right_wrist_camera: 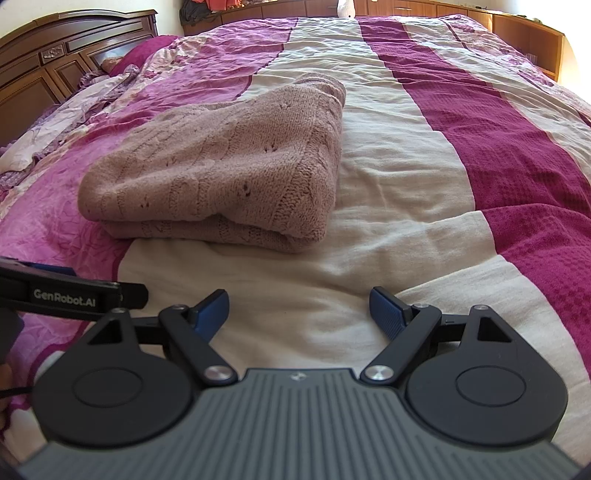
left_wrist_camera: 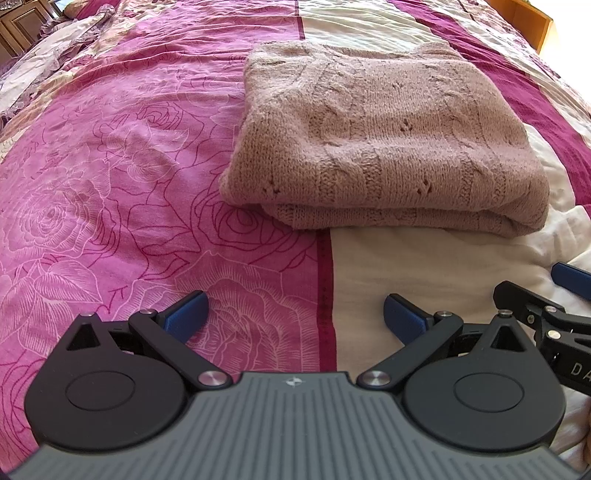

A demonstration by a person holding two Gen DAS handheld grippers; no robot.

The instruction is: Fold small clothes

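Note:
A pale pink knitted sweater [left_wrist_camera: 380, 147] lies folded into a thick rectangle on the bed, its doubled edge toward me; the right wrist view shows the sweater [right_wrist_camera: 221, 173] left of centre. My left gripper [left_wrist_camera: 295, 314] hovers open over the bedspread a short way in front of the fold, blue pads [left_wrist_camera: 186, 314] wide apart and empty. My right gripper [right_wrist_camera: 299, 314] is likewise open and empty, short of the sweater's near right corner. Part of the right gripper [left_wrist_camera: 561, 306] shows at the left view's right edge, and the left gripper's arm [right_wrist_camera: 74, 295] at the right view's left edge.
The bedspread [right_wrist_camera: 406, 155] has pink rose print, cream and magenta stripes and is lightly wrinkled. A dark wooden headboard [right_wrist_camera: 55, 55] and rumpled pillows [right_wrist_camera: 74, 103] sit far left. Wooden shelving [right_wrist_camera: 517, 33] runs along the far side of the bed.

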